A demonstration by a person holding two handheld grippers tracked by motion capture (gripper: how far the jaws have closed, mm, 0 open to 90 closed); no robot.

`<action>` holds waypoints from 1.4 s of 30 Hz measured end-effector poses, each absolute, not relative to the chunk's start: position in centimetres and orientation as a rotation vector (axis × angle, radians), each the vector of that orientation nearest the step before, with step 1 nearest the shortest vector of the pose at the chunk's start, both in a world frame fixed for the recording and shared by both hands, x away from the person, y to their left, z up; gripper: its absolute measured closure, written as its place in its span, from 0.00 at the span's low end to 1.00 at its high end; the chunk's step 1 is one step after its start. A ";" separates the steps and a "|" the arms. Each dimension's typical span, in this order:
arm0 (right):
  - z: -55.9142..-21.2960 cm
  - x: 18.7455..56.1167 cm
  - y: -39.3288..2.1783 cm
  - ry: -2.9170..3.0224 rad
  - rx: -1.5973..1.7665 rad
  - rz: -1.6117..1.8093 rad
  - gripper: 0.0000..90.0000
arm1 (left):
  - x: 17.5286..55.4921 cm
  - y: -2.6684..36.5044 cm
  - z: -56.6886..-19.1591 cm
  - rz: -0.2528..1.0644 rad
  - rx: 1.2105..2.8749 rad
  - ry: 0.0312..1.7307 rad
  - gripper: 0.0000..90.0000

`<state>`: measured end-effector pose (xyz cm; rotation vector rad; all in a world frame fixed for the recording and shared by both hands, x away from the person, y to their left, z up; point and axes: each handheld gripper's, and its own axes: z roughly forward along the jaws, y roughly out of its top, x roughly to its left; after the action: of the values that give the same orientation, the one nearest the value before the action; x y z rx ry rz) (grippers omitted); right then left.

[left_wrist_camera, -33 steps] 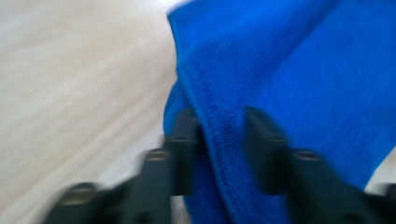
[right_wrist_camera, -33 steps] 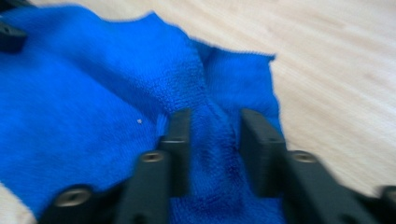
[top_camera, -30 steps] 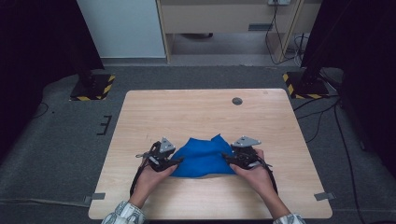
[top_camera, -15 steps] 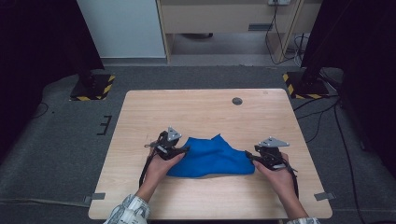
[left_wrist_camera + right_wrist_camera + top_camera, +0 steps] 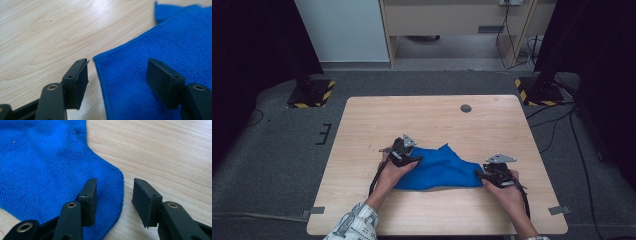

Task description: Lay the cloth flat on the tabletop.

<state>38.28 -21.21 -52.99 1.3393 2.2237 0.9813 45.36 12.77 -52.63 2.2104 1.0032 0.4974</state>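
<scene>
No brand, label or writing can be read on anything here. A blue cloth [image 5: 439, 169] lies rumpled on the near half of the wooden tabletop [image 5: 432, 117], between the two hands.

The left tool [image 5: 412, 159] sits at the cloth's left edge. In the left gripper view its jaws stand apart over the cloth's corner [image 5: 97, 60], one jaw above bare wood, the other above the blue fabric, and neither pad presses on it. These jaws have just been opening, with the cloth's edge lying between them but not gripped. The right tool [image 5: 482, 175] sits at the cloth's right end. In the right gripper view its jaws straddle the hemmed edge [image 5: 121, 182], one over fabric and one over wood, with a clear gap and no squeeze on the cloth. These jaws have just been closing.

Open wood stretches on all sides, widest toward the far edge, where a small dark round spot [image 5: 466, 108] is set into the tabletop. The near edge is close behind the wrists.

Compared with a second ago, the hands are farther apart: the right tool has gone out toward the right edge, and the cloth is drawn out longer and flatter.
</scene>
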 end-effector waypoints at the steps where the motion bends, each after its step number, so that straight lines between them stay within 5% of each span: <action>1: -53.0 38.2 -21.1 2.225 1.341 0.977 0.61 | 45.3 12.9 -52.7 0.486 2.205 1.006 0.36; 9: -52.9 38.1 -20.6 2.266 1.284 0.990 0.90 | 45.3 13.7 -53.1 0.459 2.152 1.052 0.34; 12: -52.8 38.1 -20.5 2.266 1.272 1.007 0.93 | 45.1 13.9 -53.3 0.448 2.128 1.054 0.37; 17: -52.2 38.5 -20.7 2.230 1.250 1.058 0.95 | 44.7 14.0 -53.0 0.421 2.152 1.027 0.53; 23: -51.5 38.9 -20.6 2.195 1.216 1.124 0.96 | 43.7 14.2 -52.5 0.413 2.197 1.014 0.87; 42: -46.0 37.4 -20.7 2.059 1.139 1.266 0.96 | 41.6 14.6 -47.8 0.543 1.978 0.933 0.94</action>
<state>37.42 -20.74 -46.03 1.1391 2.0591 1.2659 41.56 14.58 -47.79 1.9778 0.9328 0.5431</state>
